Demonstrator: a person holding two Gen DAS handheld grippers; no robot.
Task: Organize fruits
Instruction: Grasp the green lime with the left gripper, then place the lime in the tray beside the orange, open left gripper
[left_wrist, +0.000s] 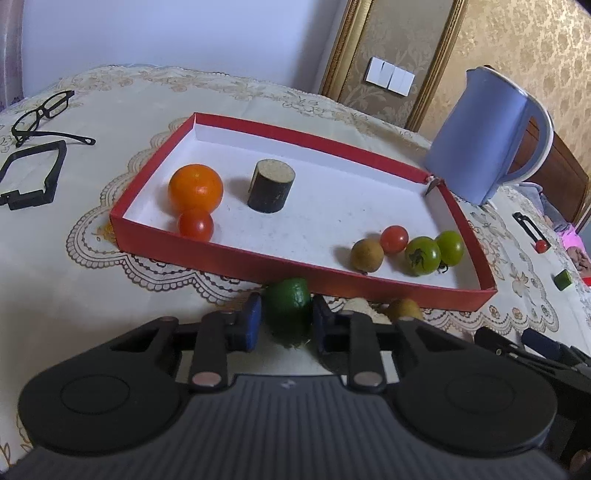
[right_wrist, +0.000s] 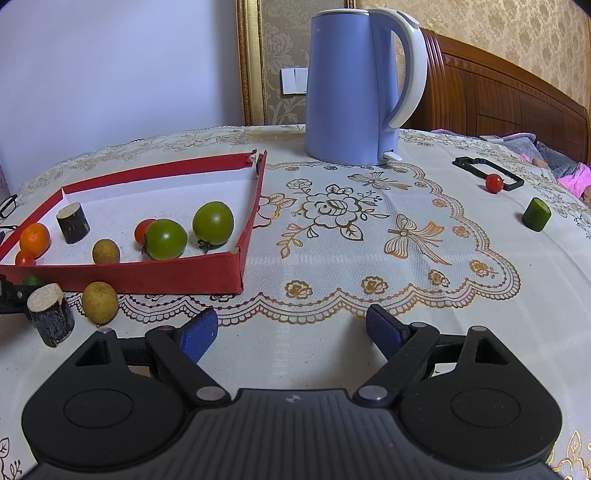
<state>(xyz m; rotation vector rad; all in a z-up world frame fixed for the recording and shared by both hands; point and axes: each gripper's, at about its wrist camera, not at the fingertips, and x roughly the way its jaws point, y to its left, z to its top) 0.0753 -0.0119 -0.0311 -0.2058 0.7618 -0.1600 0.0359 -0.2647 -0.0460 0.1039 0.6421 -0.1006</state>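
A red tray with a white floor holds an orange, a red tomato, a dark wood cylinder, a brown longan, a small red tomato and two green tomatoes. My left gripper is shut on a green lime just in front of the tray's near wall. My right gripper is open and empty over the lace cloth, right of the tray. A longan and a wood stub lie outside the tray.
A blue kettle stands behind the tray. A red cherry tomato, a black frame and a green cucumber piece lie at the far right. Glasses and another black frame lie left of the tray.
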